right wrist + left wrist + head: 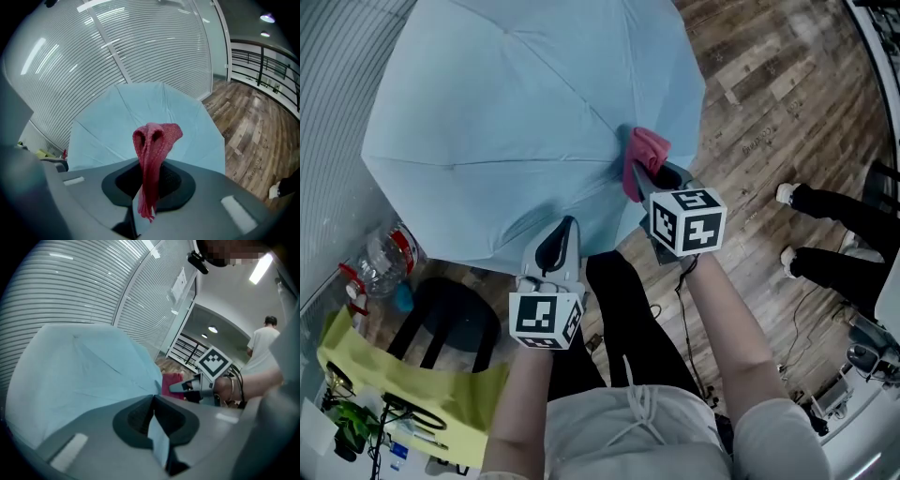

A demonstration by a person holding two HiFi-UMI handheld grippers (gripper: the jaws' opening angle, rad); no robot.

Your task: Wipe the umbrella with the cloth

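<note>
An open light blue umbrella fills the upper left of the head view. My left gripper is shut on the fabric at its near rim; the left gripper view shows a strip of blue fabric pinched between the jaws. My right gripper is shut on a red cloth, which rests against the umbrella's right rim. In the right gripper view the cloth stands bunched up out of the jaws, with the umbrella behind it. The left gripper view also shows the cloth.
A black stool, a yellow sheet and a plastic bottle lie at lower left. Slatted blinds run along the left. Another person's legs stand on the wooden floor at right.
</note>
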